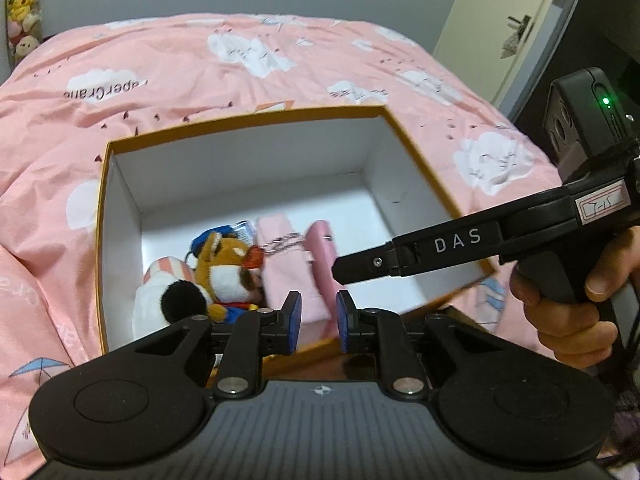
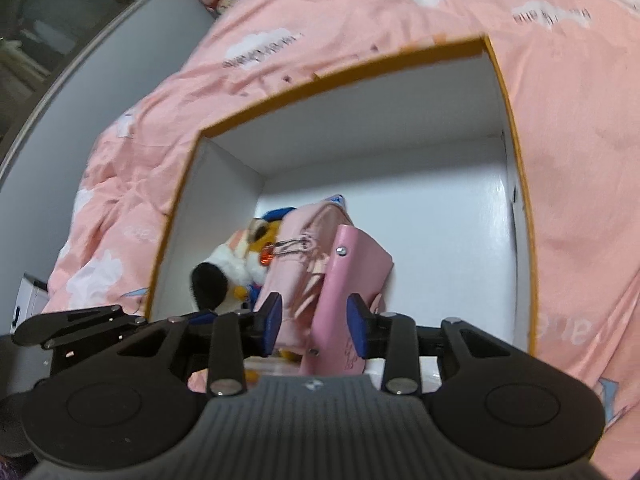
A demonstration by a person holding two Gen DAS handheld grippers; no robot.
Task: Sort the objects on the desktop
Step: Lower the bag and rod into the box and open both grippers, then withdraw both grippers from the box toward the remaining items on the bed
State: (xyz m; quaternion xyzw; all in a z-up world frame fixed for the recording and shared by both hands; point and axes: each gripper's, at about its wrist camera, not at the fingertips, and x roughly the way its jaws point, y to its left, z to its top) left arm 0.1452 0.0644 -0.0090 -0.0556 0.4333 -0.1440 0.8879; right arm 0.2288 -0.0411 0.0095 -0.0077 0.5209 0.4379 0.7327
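Looking along the left tool (image 1: 319,322): an open box (image 1: 120,148) with orange rim and white walls rests on a bed (image 1: 280,56) under a pink quilt. Inside the box, against its near-left corner, lie a plush toy (image 1: 224,268), a pink pouch (image 1: 280,276) with a keyring chain, and a pink case (image 1: 322,256) standing on edge beside the pouch. The left tool hangs over the box's near rim, pitched downward, its blue pads slightly apart with nothing gripped between them. The right tool (image 1: 340,270) reaches in over the box's right rim, carried by a hand (image 1: 572,300) on its grip; from this view I cannot tell how wide it stands.

Looking along the right tool (image 2: 316,328): the same box fills the view, toy (image 2: 228,268) toward its left wall, pouch (image 2: 296,256) next, case (image 2: 348,280) nearest the box's middle. The right tool is pitched down over the near rim, pads parted to either side of the case's lower end without visibly pressing on it; contact on the right pad is hard to rule out.

Judged progress: three items already sit in the box, and its far half is bare. No further loose objects show on the bed, so what remains cannot be told.
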